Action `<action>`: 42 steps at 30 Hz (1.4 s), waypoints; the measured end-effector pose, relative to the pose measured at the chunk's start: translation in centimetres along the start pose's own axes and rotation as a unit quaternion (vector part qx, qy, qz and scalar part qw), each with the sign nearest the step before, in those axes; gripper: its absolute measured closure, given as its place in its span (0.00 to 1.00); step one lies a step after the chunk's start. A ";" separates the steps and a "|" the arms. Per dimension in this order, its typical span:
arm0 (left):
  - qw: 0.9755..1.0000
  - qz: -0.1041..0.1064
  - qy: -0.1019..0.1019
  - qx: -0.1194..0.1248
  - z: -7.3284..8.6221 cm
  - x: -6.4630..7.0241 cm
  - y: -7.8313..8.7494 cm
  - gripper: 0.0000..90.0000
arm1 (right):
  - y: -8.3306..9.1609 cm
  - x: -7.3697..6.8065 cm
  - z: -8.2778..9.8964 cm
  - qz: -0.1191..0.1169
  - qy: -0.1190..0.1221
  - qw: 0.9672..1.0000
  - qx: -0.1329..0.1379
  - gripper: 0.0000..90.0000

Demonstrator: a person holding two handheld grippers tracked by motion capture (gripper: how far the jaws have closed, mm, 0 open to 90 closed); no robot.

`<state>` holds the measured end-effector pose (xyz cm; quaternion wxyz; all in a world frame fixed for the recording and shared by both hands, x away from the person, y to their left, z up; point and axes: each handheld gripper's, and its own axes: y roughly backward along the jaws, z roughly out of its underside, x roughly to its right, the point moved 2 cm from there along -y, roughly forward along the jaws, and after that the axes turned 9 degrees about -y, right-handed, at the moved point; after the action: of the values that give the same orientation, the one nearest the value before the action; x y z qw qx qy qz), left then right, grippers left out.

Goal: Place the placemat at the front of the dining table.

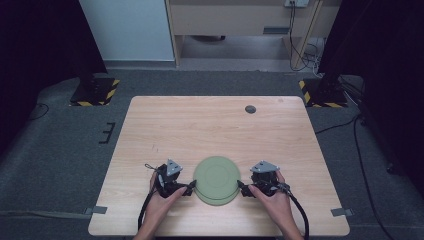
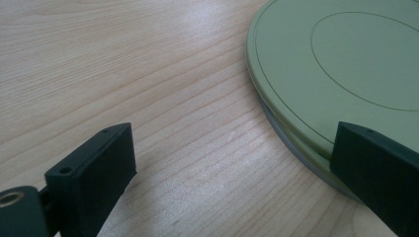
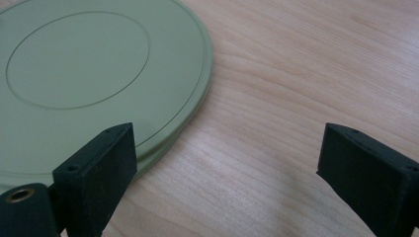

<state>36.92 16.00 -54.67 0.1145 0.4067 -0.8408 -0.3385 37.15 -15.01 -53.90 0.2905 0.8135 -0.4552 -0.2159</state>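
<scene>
Approach step: left tongs (image 1: 191, 188) and right tongs (image 1: 241, 188), both wide open and empty, flank the stacked green plates (image 1: 217, 179) on the bench (image 1: 210, 125); next, close on the rims.

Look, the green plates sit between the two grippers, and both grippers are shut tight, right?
Not quite. The green plates do sit between them, but the left gripper and right gripper are both open; each gripper view shows its jaws wide apart.
</scene>
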 end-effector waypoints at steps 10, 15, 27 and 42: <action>1.000 -0.010 0.002 0.001 -0.2 -0.1 -0.2 0.01 | -0.3 0.0 0.1 -0.003 0.001 1.000 -0.008 0.07; 1.000 -0.020 0.003 0.002 -0.3 -0.1 -0.4 0.01 | -0.4 0.1 -0.1 0.005 -0.004 1.000 -0.003 0.07; 1.000 -0.016 0.001 0.003 -0.4 0.3 -0.1 0.04 | 0.3 0.2 -1.1 0.001 -0.013 1.000 -0.017 0.09; 1.000 -0.001 -0.003 -0.002 -0.3 1.1 -0.1 0.01 | -0.4 0.1 -5.9 -0.019 0.035 0.997 -0.067 0.12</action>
<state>36.42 14.99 -54.58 0.1122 0.4064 -0.8398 -0.3421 41.02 -13.28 -49.83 0.3562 0.8077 -0.4140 -0.2224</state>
